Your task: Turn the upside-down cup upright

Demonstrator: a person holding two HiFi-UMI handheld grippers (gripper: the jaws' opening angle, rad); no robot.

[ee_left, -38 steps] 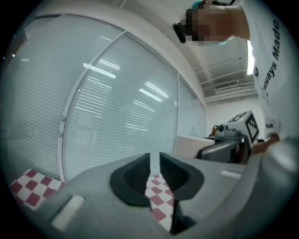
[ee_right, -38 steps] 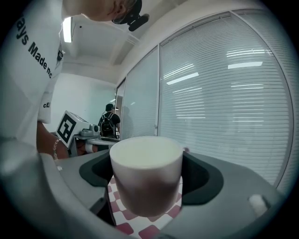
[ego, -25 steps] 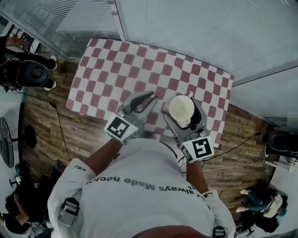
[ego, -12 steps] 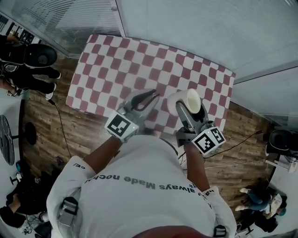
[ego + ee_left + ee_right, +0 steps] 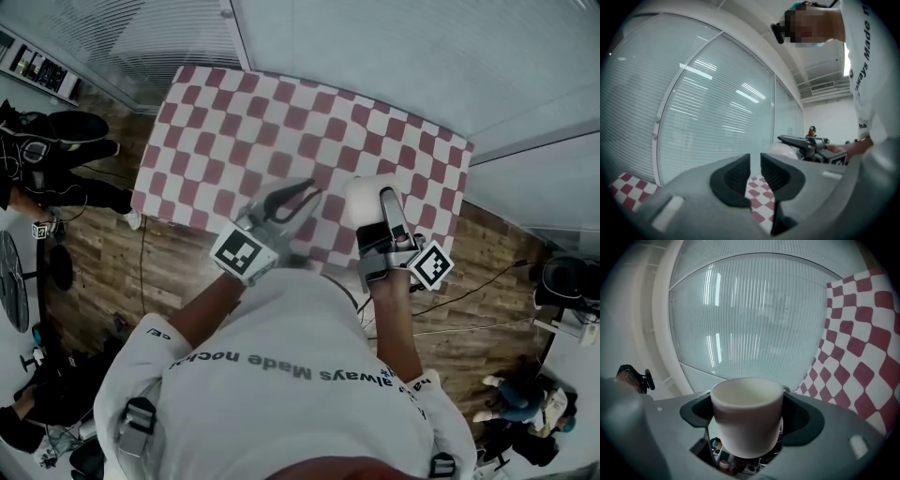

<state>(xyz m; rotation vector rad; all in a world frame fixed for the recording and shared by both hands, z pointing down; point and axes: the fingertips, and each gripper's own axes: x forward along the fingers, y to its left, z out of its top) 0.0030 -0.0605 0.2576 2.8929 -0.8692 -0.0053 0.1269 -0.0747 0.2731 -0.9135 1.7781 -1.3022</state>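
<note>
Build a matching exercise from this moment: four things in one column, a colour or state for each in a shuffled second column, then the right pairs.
Things:
1. left gripper
2. right gripper
3. cup
4. tablecloth

Colours or states:
A. red and white checks
B. jaws closed on a thing
C. jaws together, nothing between them
D. plain white, gripped by its sides

Pairs: 1-C; 2-B; 3-D; 4-A

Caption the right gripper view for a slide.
Right gripper holding a white cup; checkered table at right, blinds behind.
</note>
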